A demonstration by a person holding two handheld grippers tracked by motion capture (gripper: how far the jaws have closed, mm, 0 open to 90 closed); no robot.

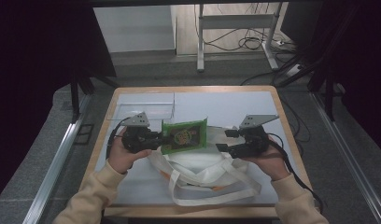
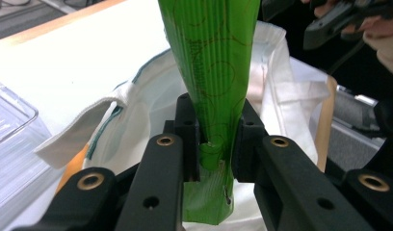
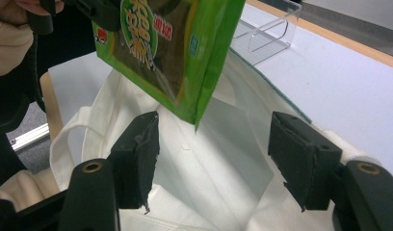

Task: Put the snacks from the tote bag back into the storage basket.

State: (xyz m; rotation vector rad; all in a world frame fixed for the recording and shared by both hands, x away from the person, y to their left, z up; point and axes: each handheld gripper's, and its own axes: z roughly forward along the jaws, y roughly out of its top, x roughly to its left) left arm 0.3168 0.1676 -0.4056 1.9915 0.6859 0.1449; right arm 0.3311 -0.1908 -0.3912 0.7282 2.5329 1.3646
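High view has the left gripper [image 1: 157, 138] clamped on one end seal of a green snack pouch [image 1: 185, 135], holding it up off the table with its long axis running sideways toward the right gripper [image 1: 226, 140], right above the mouth of a white tote bag [image 1: 202, 170]. Right gripper's jaws are spread wide with nothing in them, and from its own camera the pouch's free corner [image 3: 197, 115] hangs just above and between those pads. So I'd guess the drop into the bag is basically straight down, with a clear tray [image 1: 142, 108] sitting off behind, well out of the way.
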